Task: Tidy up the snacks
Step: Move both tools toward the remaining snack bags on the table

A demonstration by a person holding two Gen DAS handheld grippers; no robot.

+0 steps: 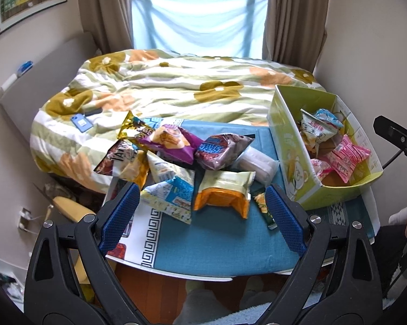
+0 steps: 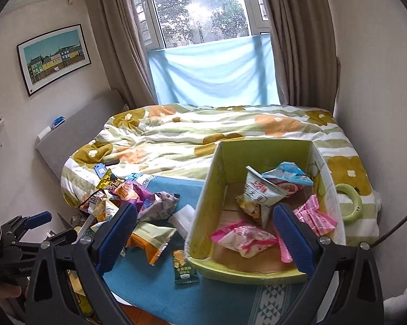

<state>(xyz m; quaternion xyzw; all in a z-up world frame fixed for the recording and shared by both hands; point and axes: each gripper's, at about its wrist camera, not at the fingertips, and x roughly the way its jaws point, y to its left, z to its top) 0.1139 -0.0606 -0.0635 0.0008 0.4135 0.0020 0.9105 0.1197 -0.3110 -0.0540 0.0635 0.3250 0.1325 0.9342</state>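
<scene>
Bedroom w/ a floral-quilted bed (image 1: 176, 81) behind a blue-cloth bench (image 1: 217, 238); task looks part done, since most snacks still sit in a loose pile (image 1: 171, 162) on the bench at about 9 o'clock from the green box (image 2: 203, 216). Box holds approx. four or five packets: a pale corn-snack bag (image 2: 257, 195) and a blue-and-white one at 12 o'clock, pink ones (image 2: 244, 239) toward 6 and 3 o'clock. Left gripper (image 1: 203, 216) and right gripper (image 2: 206, 238) both have jaws wide apart, nothing held.
</scene>
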